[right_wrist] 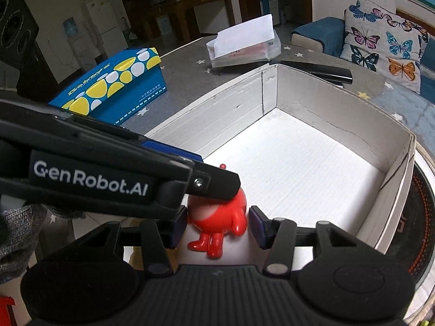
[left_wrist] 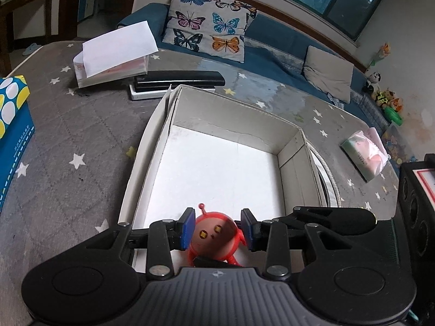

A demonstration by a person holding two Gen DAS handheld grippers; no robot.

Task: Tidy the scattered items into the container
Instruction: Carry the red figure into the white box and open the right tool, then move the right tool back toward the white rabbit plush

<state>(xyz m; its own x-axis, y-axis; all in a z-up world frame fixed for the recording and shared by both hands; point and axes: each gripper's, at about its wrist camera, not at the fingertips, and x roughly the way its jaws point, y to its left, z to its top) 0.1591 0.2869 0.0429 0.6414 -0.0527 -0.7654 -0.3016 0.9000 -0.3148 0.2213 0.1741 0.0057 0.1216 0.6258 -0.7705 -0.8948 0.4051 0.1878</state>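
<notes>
A red round toy figure (left_wrist: 214,237) with a face and an antenna sits between the blue pads of my left gripper (left_wrist: 218,229), at the near end of a white cardboard box (left_wrist: 239,119). The pads stand close on both sides of it; a small gap shows on the right. In the right wrist view the same toy (right_wrist: 217,217) sits between the fingers of my right gripper (right_wrist: 218,226), with gaps on both sides. The left gripper's body (right_wrist: 108,168) crosses over it from the left. The box (right_wrist: 326,100) holds nothing else that I can see.
On the grey starred tablecloth: a blue and yellow spotted box (left_wrist: 11,119), a stack of papers in a clear tray (left_wrist: 114,54), a black flat device (left_wrist: 176,80), a pink packet (left_wrist: 365,154). A black speaker (left_wrist: 418,217) stands at right. A sofa with a butterfly cushion (left_wrist: 209,24) lies behind.
</notes>
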